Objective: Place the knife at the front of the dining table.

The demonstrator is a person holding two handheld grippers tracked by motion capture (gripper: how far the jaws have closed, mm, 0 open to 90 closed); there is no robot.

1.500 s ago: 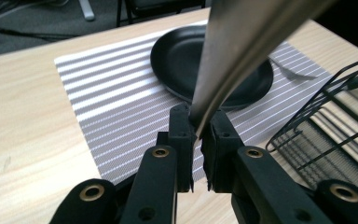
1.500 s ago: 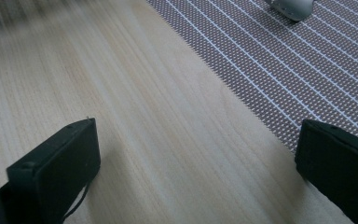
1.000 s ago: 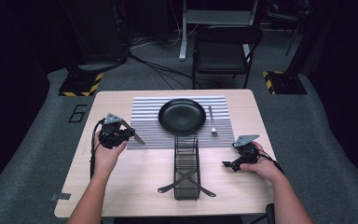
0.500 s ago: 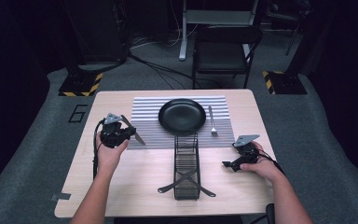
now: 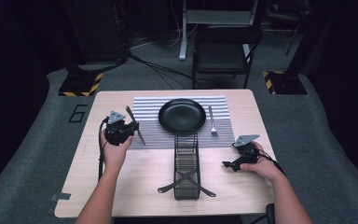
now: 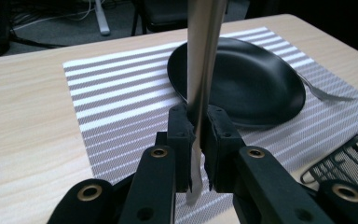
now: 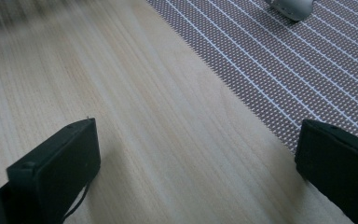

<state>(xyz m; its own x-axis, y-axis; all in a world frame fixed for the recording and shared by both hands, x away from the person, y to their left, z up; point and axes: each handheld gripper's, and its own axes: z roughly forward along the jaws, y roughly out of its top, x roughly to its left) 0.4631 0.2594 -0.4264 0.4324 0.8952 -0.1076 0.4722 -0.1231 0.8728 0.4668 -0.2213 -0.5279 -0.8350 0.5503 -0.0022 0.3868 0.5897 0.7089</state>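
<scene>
My left gripper hovers over the left part of the striped placemat, shut on a flat silver knife. In the left gripper view the knife stands up between the jaws of the left gripper, which press on it from both sides. Beyond it lie the black plate and a fork. The plate sits mid-mat, the fork to its right. My right gripper rests near the table's right edge. In its own view the right gripper is open over bare wood.
A black wire caddy stands in front of the plate at the table's middle, its corner near my left gripper. The placemat's edge and the fork's handle end lie just ahead of the right jaws. A chair stands behind the table.
The left gripper with the knife has drifted very slightly toward the plate. The right hand has stayed still.
</scene>
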